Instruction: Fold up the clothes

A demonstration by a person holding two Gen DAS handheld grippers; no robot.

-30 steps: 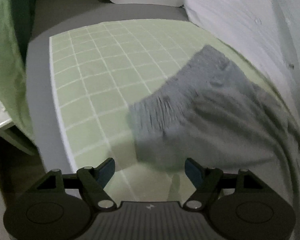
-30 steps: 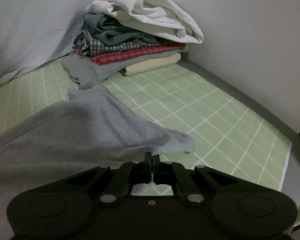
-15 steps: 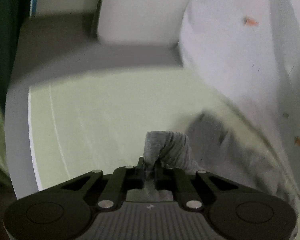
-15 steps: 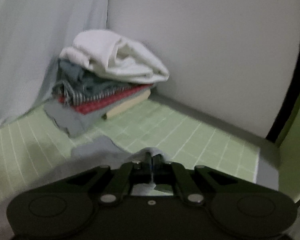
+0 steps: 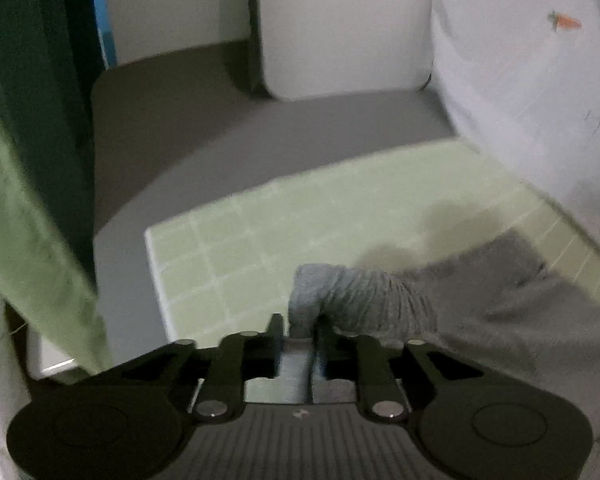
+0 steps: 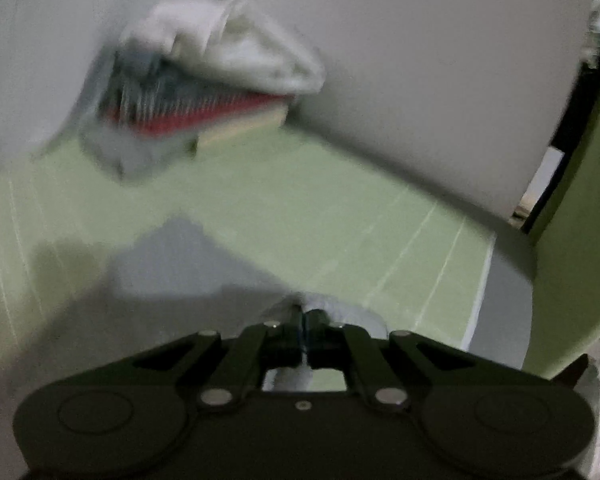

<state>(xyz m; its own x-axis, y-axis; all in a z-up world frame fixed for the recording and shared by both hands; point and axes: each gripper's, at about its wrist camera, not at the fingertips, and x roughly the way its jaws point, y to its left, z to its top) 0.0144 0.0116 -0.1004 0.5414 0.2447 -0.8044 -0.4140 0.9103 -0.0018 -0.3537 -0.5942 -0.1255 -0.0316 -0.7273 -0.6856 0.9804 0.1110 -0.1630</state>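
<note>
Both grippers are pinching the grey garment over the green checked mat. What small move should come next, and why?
Probably lift and draw both corners apart. The left gripper and right gripper are each shut on the grey garment, which sags bunched on the green mat.

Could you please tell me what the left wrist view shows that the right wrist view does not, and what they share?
Only the left wrist view shows the white pillow and the bunched gathered edge of the grey garment in the left gripper. Only the right wrist view shows the pile of clothes by the wall and the right gripper. Both show the grey garment pinched over the green checked mat.
</note>
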